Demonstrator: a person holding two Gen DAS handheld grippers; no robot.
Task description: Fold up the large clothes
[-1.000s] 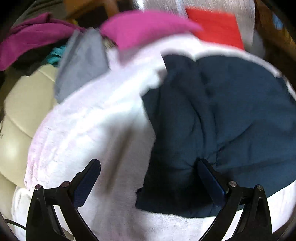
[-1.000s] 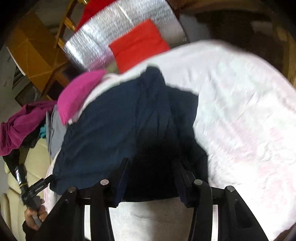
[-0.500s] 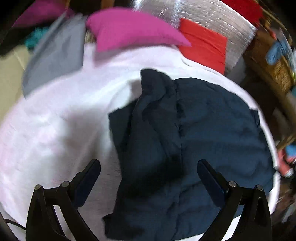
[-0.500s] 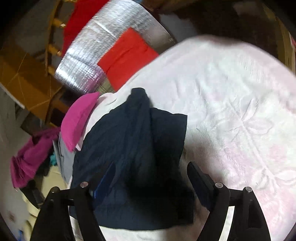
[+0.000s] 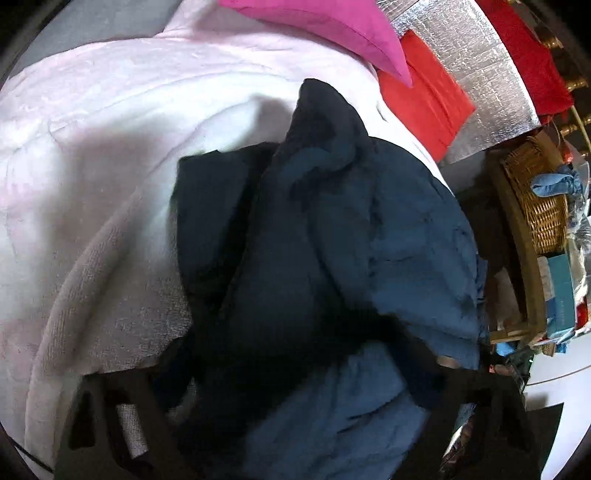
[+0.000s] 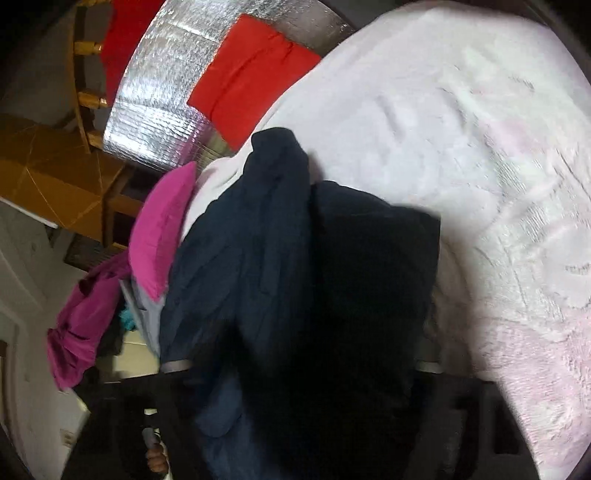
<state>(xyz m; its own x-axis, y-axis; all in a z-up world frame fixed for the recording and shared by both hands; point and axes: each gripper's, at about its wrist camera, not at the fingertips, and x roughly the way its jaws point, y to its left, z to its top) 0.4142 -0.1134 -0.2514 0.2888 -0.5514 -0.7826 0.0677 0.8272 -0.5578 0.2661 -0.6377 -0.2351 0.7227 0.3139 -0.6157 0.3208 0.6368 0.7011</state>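
On fluffy pink blanket (image 5: 110,155) | rumpled navy garment (image 5: 332,240) | both jaws closing, bunched cloth between them; grip unclear

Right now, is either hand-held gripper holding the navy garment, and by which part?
Cannot be told. Both sets of jaws are closing with the navy garment bunched between them near its lower edge, but blur hides whether the pads press yet.

Pretty tight up close: the bunched navy garment (image 5: 325,236) piles up right between and ahead of both tongs, so nothing gets through there. To the right of the right tongs, the pale pink blanket (image 6: 461,155) is wide open and flat, easy passing. Left of the left tongs it's bare too. Far ahead, a magenta pillow (image 5: 332,26), a red cloth (image 6: 251,74) and a silver foil sheet (image 6: 159,92) block the far edge. A wicker basket (image 5: 543,206) crowds the left tongs' right side.
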